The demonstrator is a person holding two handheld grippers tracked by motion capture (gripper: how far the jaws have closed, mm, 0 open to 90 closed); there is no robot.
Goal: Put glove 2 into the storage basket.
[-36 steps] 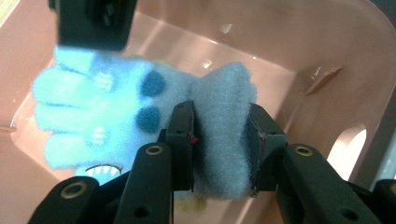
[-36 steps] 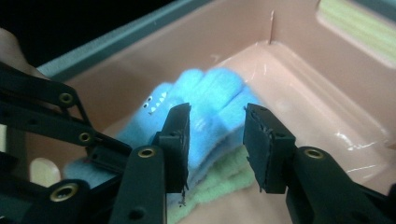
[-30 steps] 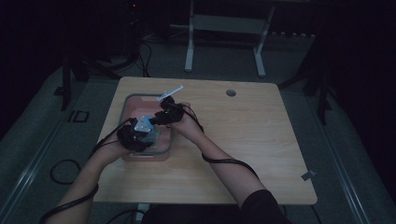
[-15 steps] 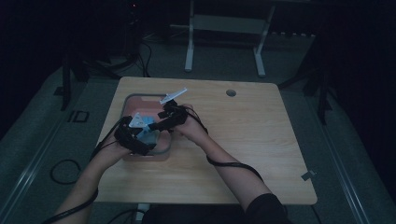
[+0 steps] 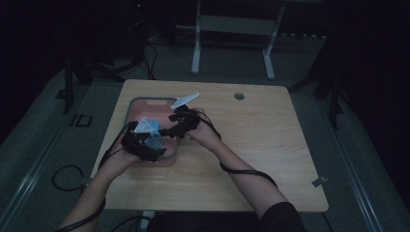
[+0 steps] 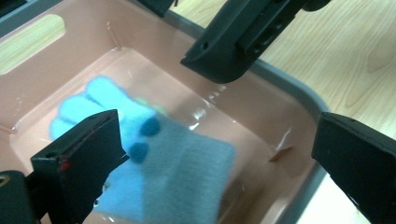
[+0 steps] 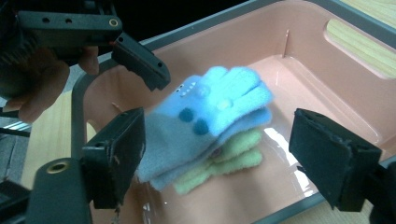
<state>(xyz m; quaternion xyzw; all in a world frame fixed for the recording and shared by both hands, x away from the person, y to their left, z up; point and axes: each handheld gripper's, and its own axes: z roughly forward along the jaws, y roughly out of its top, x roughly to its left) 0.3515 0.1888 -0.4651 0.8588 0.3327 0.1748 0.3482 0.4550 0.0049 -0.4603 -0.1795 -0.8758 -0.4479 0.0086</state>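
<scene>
Resting surface: wooden table [image 5: 251, 145]
Tub: pink tub [image 5: 145, 102] near the table's left edge
Gloves: blue glove [image 7: 210, 114] on green glove [image 7: 224, 163], lying in the tub
Left gripper [image 5: 153, 141]: jaws wide, just opened, holding nothing
Right gripper [image 5: 167, 131]: jaws wide, just opened, glove between, unpressed

High view looks down from afar; both gripper views closely share the pink tub [image 7: 299, 42]
</scene>
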